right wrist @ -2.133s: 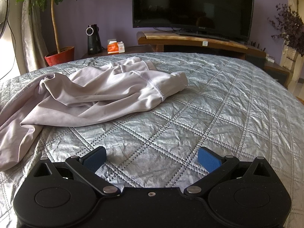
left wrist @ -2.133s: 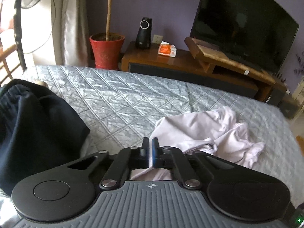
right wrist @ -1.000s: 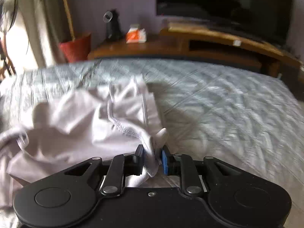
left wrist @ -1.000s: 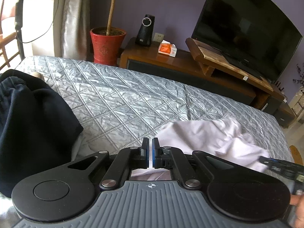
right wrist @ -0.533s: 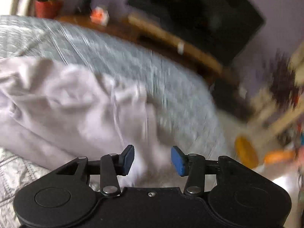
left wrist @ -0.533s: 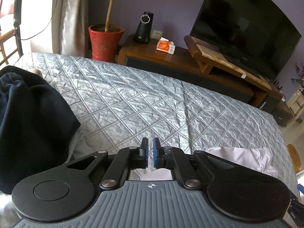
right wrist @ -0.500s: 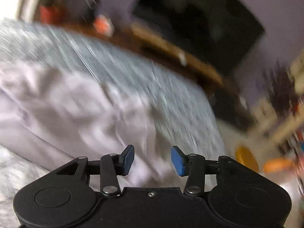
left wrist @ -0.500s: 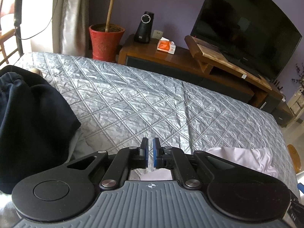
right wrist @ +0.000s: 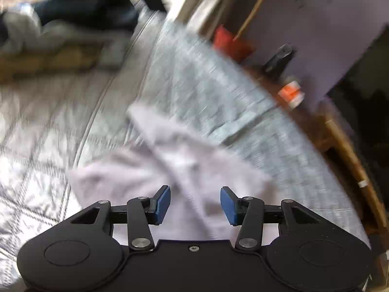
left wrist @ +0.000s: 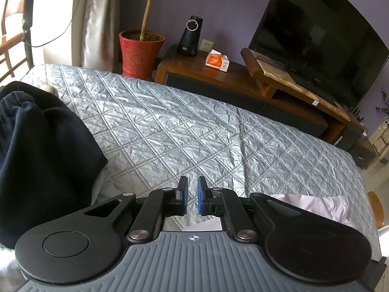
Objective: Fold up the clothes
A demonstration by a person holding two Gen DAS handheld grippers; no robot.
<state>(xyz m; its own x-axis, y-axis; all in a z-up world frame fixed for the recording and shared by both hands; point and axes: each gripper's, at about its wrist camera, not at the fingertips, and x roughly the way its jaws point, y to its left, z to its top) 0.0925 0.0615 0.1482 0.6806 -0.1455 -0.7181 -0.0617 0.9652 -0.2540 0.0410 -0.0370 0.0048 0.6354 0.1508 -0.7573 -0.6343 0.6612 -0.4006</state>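
My right gripper (right wrist: 195,205) has its jaws partly apart, and nothing is pinched between them. They opened a moment ago and let go. The soft pale lilac cloth garment (right wrist: 170,160) lies right under and ahead of these jaws. It runs as a long strip, up and to the left in my right view, across the shiny grey quilted bed cover (right wrist: 206,85). That picture is very blurry and tipped over, so I cannot tell which edge of the cloth is closest.

My left gripper (left wrist: 192,198) has its jaws nearly closed, with only a thin gap. They have just opened a little, and I see no cloth between the blue pads. The same garment (left wrist: 316,206) shows low on the right side of my left view, just past the gripper body. So my right hand is the nearer one. A big dark navy bundle of cloth (left wrist: 41,158) sits to the left.

Both grippers point slanting down at the bed. I think the next grab should be by the right jaws.
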